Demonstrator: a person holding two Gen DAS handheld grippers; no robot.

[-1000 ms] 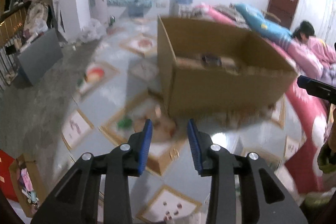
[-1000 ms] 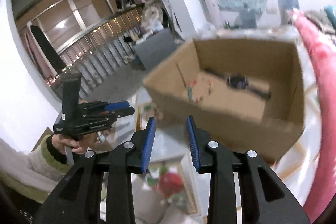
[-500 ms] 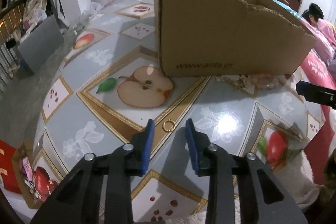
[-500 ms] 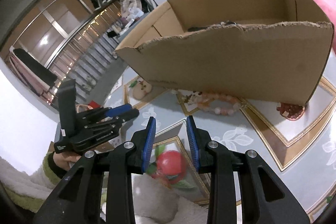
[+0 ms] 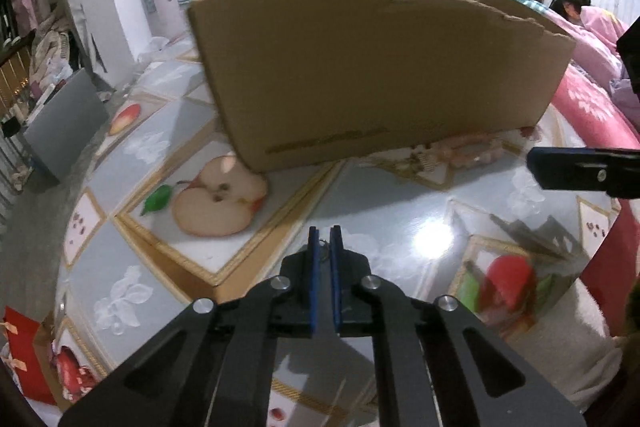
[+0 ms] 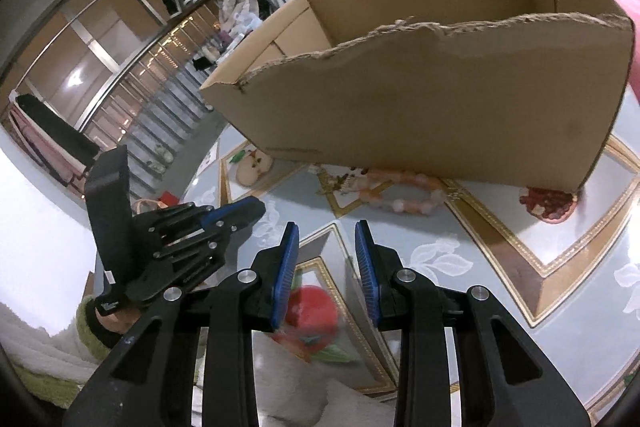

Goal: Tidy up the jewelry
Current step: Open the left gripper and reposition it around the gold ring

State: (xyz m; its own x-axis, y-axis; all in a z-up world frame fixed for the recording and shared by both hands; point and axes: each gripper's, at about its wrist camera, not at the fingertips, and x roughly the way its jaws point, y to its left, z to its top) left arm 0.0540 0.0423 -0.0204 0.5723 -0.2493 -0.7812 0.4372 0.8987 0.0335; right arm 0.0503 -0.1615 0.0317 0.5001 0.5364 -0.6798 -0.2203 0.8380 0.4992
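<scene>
Pinching the ring [image 5: 323, 245] between your left gripper [image 5: 324, 239], you have it right at the blue pad tips, where only a sliver of thin metal shows in the gap; the jaws have just been closing and now stand almost together, so I judge the ring is caught, though its seat is too small to confirm. It sits on the table [image 5: 400, 211] in front of the box [image 5: 372, 67], low enough that the pads had to come down steeply to get under its edge. A hold this near the tips could let a small hoop twist or slip, so lift gently. Against the foot of the box, to the right of the ring, lies the bracelet [image 6: 400, 193] of pale pink beads, and further right a dark red piece [image 6: 548, 205] sits by the box corner. Your right gripper [image 6: 326, 231] hangs over the table nearer you than the box, jaws partly apart with nothing between them, probably kept ready for the bracelet. The box stands open-topped, a likely home for all three.
</scene>
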